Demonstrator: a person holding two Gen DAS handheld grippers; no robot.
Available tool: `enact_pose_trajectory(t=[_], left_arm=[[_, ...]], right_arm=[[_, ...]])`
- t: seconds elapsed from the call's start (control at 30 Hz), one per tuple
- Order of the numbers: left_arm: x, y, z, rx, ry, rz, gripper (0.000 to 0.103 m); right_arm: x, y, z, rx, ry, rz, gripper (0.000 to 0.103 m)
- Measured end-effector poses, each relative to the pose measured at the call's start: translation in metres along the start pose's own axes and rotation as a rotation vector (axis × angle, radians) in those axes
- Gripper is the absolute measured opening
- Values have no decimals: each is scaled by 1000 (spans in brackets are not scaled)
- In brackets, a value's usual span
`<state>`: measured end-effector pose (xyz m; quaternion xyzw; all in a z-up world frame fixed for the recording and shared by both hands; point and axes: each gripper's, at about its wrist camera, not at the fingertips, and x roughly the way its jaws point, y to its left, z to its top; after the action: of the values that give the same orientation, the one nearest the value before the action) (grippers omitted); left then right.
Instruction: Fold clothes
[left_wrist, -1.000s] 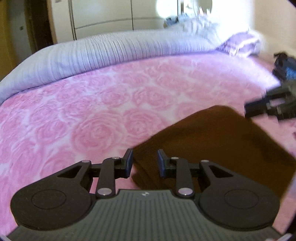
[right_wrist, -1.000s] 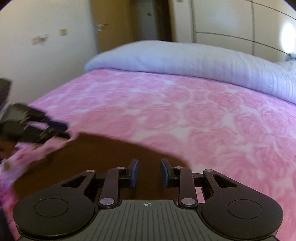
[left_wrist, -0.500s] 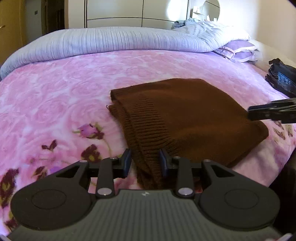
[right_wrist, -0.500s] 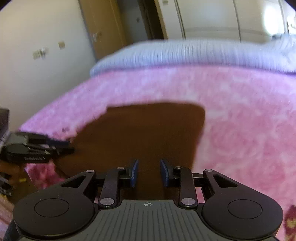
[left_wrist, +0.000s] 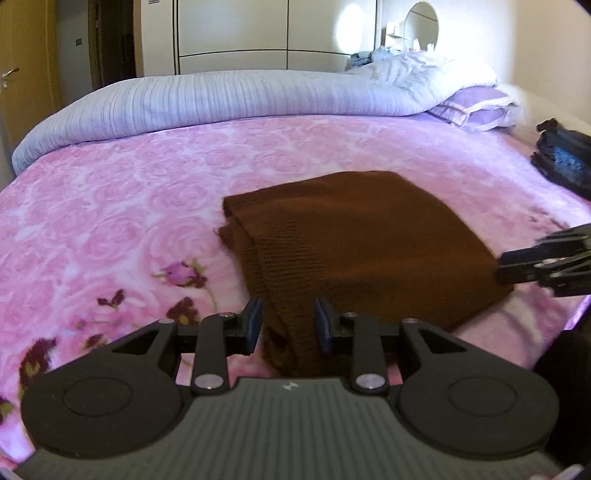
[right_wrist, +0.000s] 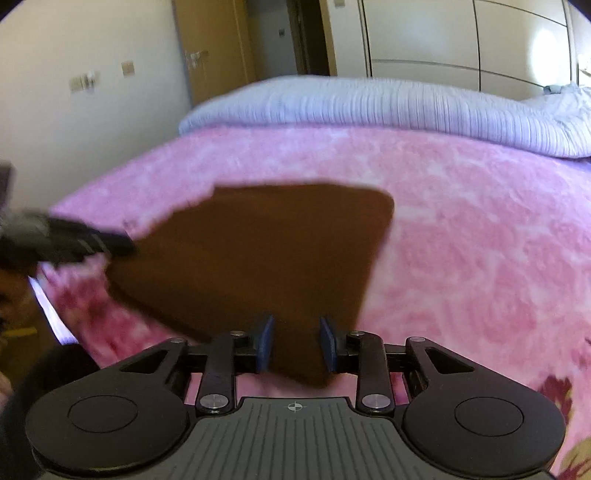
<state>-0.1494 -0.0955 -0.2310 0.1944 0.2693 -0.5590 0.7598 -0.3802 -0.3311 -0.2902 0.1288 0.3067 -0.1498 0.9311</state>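
Note:
A brown knit sweater (left_wrist: 369, 236) lies folded on the pink rose blanket (left_wrist: 129, 206), its ribbed edge toward the left. My left gripper (left_wrist: 287, 325) has the sweater's near left corner between its blue pads, and its jaws are closing on it. In the right wrist view the sweater (right_wrist: 258, 251) is blurred, and my right gripper (right_wrist: 295, 341) is shut on its near right corner. Each gripper also shows from the side in the other's view: the right gripper (left_wrist: 504, 264) at the sweater's right edge, the left gripper (right_wrist: 125, 242) at its left edge.
A rolled lilac duvet (left_wrist: 221, 99) runs across the far side of the bed, with purple pillows (left_wrist: 476, 109) at its right end. A dark pile of clothes (left_wrist: 561, 158) sits at the bed's right edge. A white wardrobe (left_wrist: 258, 33) and a wooden door (right_wrist: 214, 48) stand behind.
Both grippers came back toward the near edge of the bed and lower, bringing the sweater with them. It hung raised before and now lies flat and folded on the blanket.

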Motion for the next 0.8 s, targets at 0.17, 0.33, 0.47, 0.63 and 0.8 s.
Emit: enact_pose_trajectory(t=[0.17,0.33,0.47,0.63,0.8], left_arm=[[14,1,-12,-3,10,8,29],[-2,-3,-5,9,-8,22,28],[-21,-13,-12,47,-34,14,26],[-14,-23,-27,103,17,15,27],[-29,-27,-22,106,-43,31,27]], right_arm=[[6,-3,3,-5,7,-6,35],[-15,5,10,-20,-33,2,36],[-26,16,7,-76,-60,30,36],[-5,14,-1,-77,5,6,36],[-14,19,18,-97,-22,35,36]])
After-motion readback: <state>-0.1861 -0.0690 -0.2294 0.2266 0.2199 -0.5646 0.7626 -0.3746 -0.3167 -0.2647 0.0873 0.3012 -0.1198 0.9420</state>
